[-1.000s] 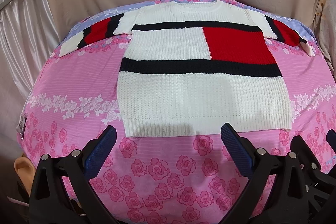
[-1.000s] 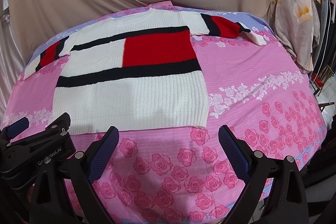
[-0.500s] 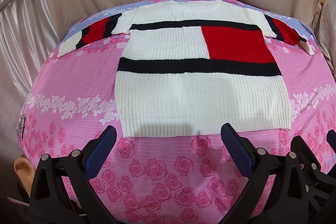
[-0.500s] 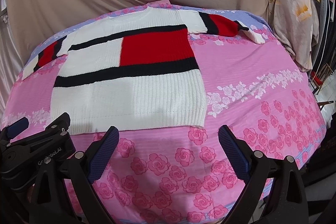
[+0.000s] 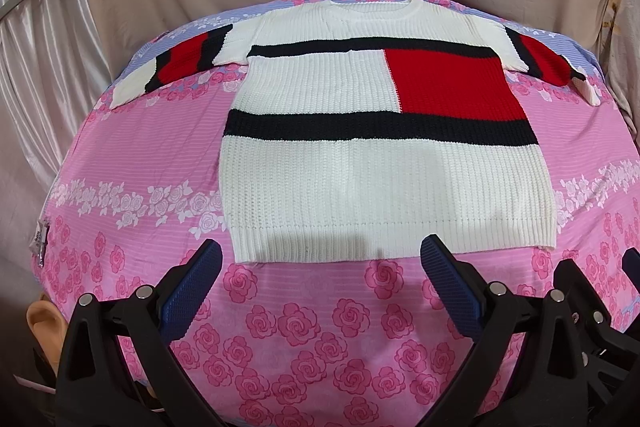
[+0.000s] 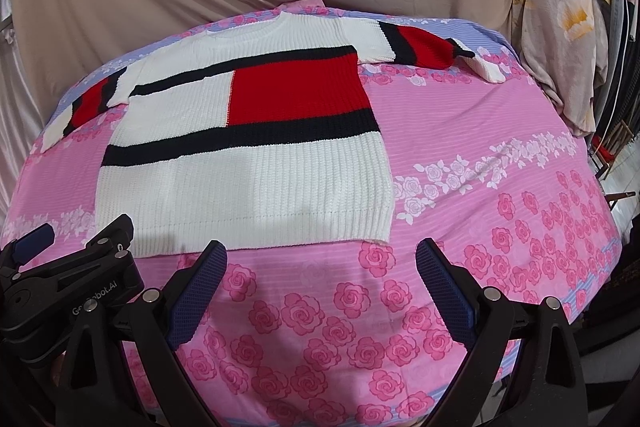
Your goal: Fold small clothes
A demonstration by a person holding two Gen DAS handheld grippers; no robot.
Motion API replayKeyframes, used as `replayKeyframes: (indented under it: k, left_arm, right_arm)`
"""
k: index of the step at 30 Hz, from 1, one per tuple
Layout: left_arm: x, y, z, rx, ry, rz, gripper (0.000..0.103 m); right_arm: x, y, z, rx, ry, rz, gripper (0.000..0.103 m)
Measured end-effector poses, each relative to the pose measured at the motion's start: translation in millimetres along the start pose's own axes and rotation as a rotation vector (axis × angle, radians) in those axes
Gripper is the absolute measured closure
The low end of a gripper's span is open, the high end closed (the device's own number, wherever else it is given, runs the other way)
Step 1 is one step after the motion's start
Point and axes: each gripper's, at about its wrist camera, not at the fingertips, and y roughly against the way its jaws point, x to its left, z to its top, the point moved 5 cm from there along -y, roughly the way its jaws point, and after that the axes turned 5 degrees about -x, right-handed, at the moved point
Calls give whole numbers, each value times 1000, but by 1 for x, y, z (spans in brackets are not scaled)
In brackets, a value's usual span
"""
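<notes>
White ribbed knit fills my left wrist view: the sweater (image 5: 384, 155) lies flat mid-frame on the pink rose sheet (image 5: 132, 147), both sleeves spread. My left gripper (image 5: 320, 279) hangs spread wide, empty, at its hem. Right wrist view shifts the sweater (image 6: 244, 155) left; right gripper (image 6: 320, 279) gapes empty; only here hanging floral cloth (image 6: 568, 27) shows, upper right.

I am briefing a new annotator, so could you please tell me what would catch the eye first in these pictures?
The white knit sweater with its red block and dark bands lies flat, sleeves spread, in the middle of the pink rose-print sheet. Below it, the left gripper and the right gripper both hover open with blue-padded fingers, just short of the hem. At the right gripper's far right, a pale floral cloth hangs.
</notes>
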Motion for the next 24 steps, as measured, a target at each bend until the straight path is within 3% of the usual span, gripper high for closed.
replayKeyframes:
  k: [18, 24]
  left_arm:
    - [-1, -4, 0, 13, 7, -16, 6]
    - [26, -14, 29, -6, 141, -16, 5]
  right_arm:
    - [-1, -3, -2, 8, -3, 5, 9]
    - [-19, -22, 7, 12, -44, 73, 9]
